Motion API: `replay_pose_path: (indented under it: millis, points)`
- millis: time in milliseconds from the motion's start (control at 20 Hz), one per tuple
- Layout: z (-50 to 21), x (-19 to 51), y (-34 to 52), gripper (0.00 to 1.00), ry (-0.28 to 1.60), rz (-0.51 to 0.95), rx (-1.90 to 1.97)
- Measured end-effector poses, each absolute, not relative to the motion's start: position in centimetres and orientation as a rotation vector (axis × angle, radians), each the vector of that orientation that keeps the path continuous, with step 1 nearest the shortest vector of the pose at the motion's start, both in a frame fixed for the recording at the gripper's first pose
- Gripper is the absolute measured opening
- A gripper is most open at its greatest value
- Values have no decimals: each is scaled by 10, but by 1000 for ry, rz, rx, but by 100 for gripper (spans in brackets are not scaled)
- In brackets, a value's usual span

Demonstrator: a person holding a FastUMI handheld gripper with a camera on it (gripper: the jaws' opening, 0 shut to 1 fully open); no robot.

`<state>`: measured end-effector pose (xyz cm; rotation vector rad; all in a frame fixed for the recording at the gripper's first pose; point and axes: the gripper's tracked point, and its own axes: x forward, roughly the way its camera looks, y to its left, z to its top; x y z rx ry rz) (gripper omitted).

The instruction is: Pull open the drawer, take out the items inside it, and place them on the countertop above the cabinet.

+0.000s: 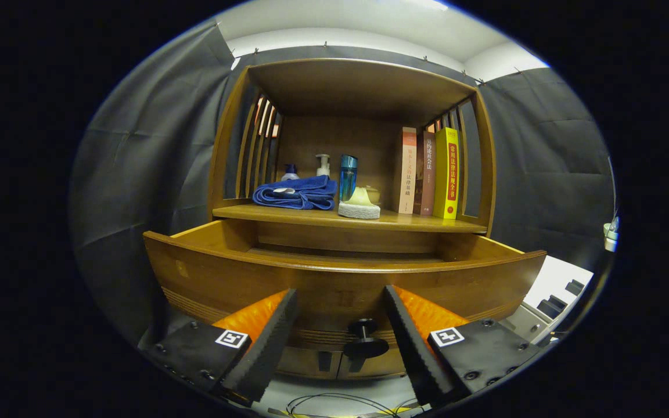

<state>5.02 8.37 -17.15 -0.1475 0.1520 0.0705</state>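
Dark cloth walls surround a wooden cabinet; its countertop carries a folded blue towel, bottles and upright books. Below, the drawer stands pulled open (contents hidden behind its front); the gripper is spread wide, its fingers flanking the black knob without touching.

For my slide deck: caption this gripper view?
Open gripper facing the black knob of the pulled-out wooden drawer, below a countertop holding towel, bottles and books.
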Motion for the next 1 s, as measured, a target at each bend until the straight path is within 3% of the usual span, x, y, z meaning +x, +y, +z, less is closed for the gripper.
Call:
replay_pose_path:
  millis: [1000]
  points:
    - [-185,143,87,98,187,65,-121]
